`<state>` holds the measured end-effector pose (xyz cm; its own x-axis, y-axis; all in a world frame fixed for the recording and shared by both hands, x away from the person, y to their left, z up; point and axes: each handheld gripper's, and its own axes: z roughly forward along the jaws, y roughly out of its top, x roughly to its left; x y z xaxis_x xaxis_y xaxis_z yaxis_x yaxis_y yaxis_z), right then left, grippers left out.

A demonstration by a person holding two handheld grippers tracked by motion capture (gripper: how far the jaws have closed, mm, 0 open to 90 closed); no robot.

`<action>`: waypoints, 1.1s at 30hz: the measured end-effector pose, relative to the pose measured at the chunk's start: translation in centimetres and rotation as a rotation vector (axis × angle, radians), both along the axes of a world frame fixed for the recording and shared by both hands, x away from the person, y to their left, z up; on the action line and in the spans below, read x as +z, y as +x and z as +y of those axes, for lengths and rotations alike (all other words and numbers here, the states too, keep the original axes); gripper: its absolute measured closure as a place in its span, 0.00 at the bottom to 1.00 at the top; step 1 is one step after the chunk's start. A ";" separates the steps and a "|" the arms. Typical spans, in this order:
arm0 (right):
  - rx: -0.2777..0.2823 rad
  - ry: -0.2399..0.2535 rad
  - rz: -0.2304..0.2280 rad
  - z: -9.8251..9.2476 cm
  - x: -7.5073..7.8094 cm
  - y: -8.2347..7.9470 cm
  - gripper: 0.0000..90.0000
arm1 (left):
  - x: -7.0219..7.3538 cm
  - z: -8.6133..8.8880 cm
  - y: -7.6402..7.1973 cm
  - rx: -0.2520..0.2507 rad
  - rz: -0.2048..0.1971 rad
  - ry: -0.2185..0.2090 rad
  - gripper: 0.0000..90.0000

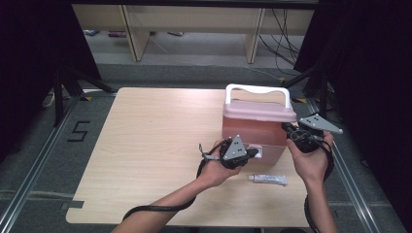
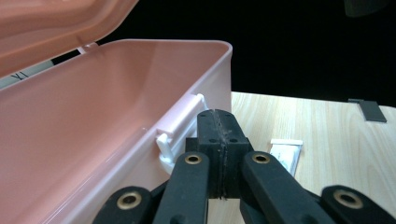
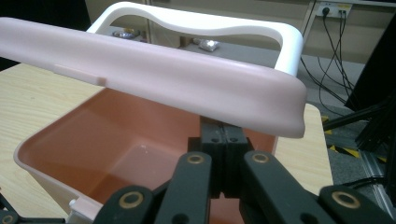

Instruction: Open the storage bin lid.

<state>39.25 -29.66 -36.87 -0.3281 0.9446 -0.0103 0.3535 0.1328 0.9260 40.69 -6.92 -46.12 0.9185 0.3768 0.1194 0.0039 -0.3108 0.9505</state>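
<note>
My left gripper (image 1: 236, 154) is a black body topped by a grey three-cornered plate dotted with small dark holes, and a black cable trails from it along my bare forearm. My right gripper (image 1: 305, 137) wears the same grey plate, its own black cable looping below the wrist. Seen from each gripper's camera, my jaws are matte black blocks with small screw holes, carried on black link arms pinned with brass-coloured rivets. No sleeves cover my forearms.
</note>
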 end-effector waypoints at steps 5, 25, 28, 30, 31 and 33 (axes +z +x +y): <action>-0.007 0.005 0.006 0.2 0.0 -0.1 1.00 | -0.1 -0.3 0.0 0.010 -0.007 -0.002 1.00; -0.016 -0.011 -0.045 0.3 1.0 0.9 1.00 | -0.3 -0.2 0.3 0.015 0.007 -0.012 1.00; -0.023 -0.012 -0.056 0.3 1.3 1.2 1.00 | -0.3 -0.2 0.3 0.014 0.008 -0.012 1.00; -0.034 0.000 -0.057 0.3 1.6 1.2 1.00 | -0.3 -0.2 0.3 0.014 0.009 -0.011 1.00; -0.033 -0.005 -0.067 0.2 1.6 1.4 1.00 | -0.3 -0.2 0.3 0.015 0.010 -0.012 1.00; -0.043 -0.010 -0.076 0.2 1.7 1.4 1.00 | -0.3 -0.2 0.2 0.019 0.012 -0.014 1.00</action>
